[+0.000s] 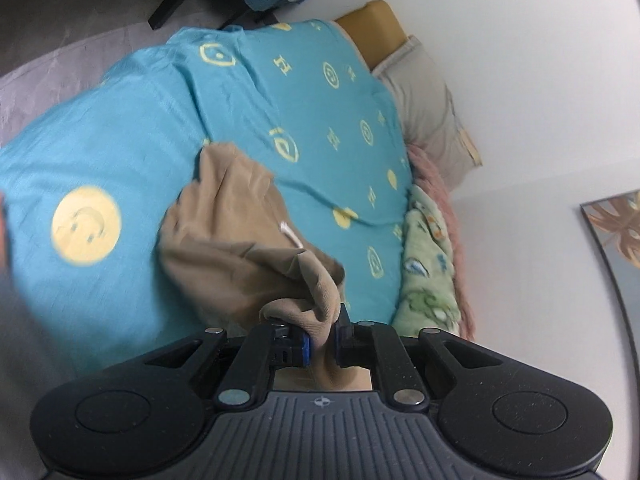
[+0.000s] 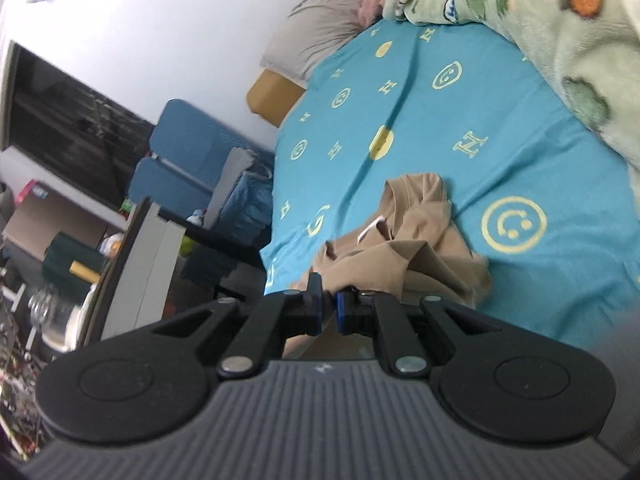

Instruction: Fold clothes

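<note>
A tan garment (image 1: 236,240) with a white drawstring lies crumpled on a bed covered by a turquoise sheet (image 1: 120,128) printed with yellow smileys. My left gripper (image 1: 322,340) is shut on a bunched edge of the tan garment close to the camera. In the right wrist view the same tan garment (image 2: 416,240) trails away over the sheet (image 2: 500,128), and my right gripper (image 2: 329,308) is shut on another edge of it, lifted slightly off the bed.
A green fleece blanket (image 1: 428,264) and a pink one (image 1: 436,172) lie along the bed's wall side, with a grey pillow (image 1: 428,116) at the head. The blanket also shows in the right wrist view (image 2: 540,20). A blue chair (image 2: 192,160) and cluttered shelves (image 2: 48,248) stand beside the bed.
</note>
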The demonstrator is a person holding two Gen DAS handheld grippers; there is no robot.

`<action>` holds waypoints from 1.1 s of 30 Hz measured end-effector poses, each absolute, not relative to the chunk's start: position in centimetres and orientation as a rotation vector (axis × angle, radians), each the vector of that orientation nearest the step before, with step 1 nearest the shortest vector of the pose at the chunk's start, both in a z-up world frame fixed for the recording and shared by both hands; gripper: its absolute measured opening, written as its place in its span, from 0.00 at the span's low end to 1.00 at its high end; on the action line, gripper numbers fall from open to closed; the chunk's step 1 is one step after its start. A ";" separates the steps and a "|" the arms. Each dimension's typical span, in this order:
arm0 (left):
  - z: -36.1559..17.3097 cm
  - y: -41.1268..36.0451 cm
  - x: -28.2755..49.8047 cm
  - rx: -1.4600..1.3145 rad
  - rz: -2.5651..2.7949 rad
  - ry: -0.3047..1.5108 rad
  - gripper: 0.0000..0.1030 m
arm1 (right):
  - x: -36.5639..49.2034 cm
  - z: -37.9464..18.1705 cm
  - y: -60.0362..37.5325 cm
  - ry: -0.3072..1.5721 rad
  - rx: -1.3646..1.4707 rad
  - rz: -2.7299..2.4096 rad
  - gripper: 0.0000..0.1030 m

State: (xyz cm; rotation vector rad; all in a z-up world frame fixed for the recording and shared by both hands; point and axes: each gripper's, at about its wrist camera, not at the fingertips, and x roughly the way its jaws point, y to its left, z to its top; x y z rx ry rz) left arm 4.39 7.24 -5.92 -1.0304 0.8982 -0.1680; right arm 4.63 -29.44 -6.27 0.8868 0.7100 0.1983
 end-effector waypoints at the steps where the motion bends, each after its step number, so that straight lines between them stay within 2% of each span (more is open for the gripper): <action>1: -5.9 7.2 5.6 -1.023 -0.155 0.898 0.12 | 6.0 -6.4 -29.3 0.712 0.886 0.191 0.10; 7: -7.6 6.2 14.9 -0.948 -0.070 0.910 0.13 | 14.3 -9.1 -29.3 0.738 0.952 0.151 0.10; 15: -15.2 4.3 23.3 -0.849 -0.042 0.970 0.15 | 22.5 -16.3 -29.7 0.834 0.953 0.096 0.10; 24: -19.8 4.6 26.8 -0.827 -0.064 1.048 0.17 | 25.5 -20.6 -30.2 0.941 0.959 0.096 0.11; 30: -19.6 3.8 26.5 -0.731 -0.101 1.025 0.17 | 25.3 -22.4 -31.4 0.954 1.064 0.124 0.12; 33: -18.9 3.3 26.2 -0.682 -0.137 1.009 0.28 | 25.1 -21.6 -31.2 0.954 1.028 0.144 0.13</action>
